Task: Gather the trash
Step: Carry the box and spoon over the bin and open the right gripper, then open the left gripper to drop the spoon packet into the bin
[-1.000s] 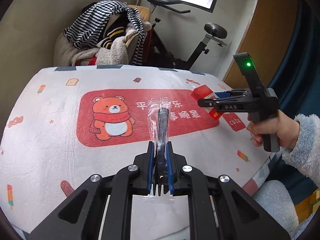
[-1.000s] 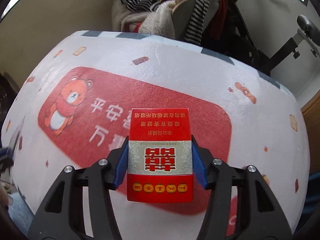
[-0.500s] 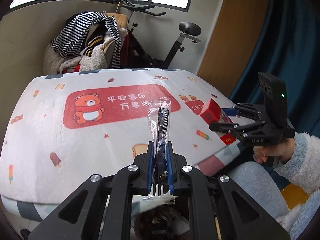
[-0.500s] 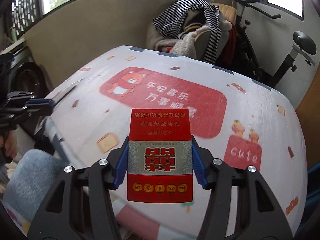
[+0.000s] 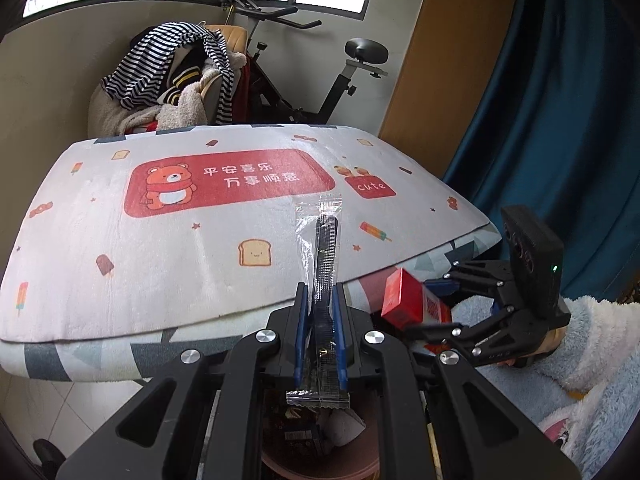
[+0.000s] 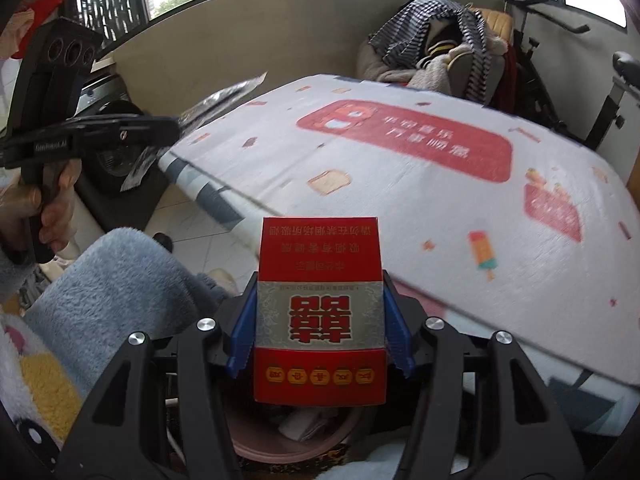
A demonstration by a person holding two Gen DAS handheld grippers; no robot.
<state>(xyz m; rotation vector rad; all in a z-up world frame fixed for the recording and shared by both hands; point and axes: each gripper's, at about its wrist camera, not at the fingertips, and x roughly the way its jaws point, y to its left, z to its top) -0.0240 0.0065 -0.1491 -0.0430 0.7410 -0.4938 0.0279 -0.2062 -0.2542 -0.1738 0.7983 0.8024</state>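
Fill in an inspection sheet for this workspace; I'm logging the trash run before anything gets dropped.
Surface: white fleece table cover with a red bear banner; nothing lies on it.
Job's things: clear plastic sleeve with a black comb and red cigarette pack, both held off the table; pinkish round bin below, holding scraps.
Clutter: striped and fleece clothes pile on a chair behind the table.
Grippers: left gripper clamped on the sleeve; right gripper clamped on the pack, both above the bin.
Cables: nothing seen.
Surroundings: black exercise bike, blue curtain, windows.
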